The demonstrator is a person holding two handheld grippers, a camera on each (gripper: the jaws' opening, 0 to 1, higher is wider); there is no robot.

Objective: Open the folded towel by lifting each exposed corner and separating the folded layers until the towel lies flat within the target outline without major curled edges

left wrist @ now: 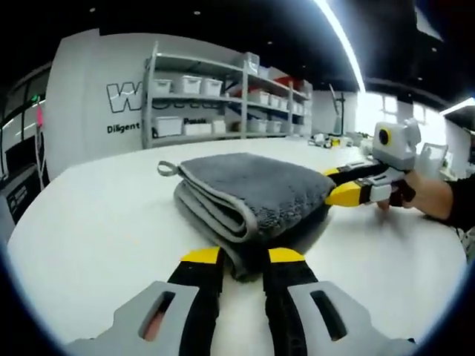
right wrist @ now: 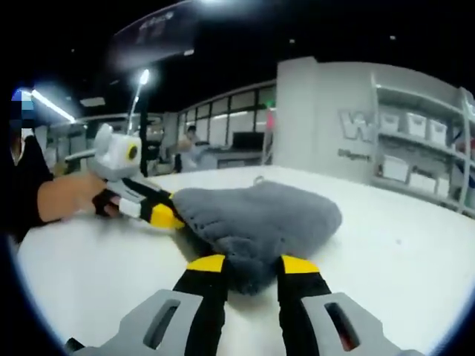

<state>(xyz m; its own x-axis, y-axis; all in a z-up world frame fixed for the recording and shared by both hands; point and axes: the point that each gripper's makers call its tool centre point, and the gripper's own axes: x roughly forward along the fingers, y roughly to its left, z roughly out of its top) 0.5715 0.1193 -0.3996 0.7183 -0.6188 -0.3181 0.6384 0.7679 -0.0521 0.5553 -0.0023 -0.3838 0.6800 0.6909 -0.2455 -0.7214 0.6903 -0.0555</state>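
softly limp and thick, the folded towel (left wrist: 249,196) is best taken by a corner, and both spread grippers (left wrist: 243,256) (right wrist: 243,263) are set at its edges.

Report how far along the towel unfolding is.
Nothing looks unfolded yet: the grey towel is a thick folded stack on the white table. In hand: left gripper and right gripper each straddle a towel edge, jaws apart. Left: lifting corners, separating layers, flattening; no target outline is visible.

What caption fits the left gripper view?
Left gripper and right gripper meet a folded grey towel on a white table.
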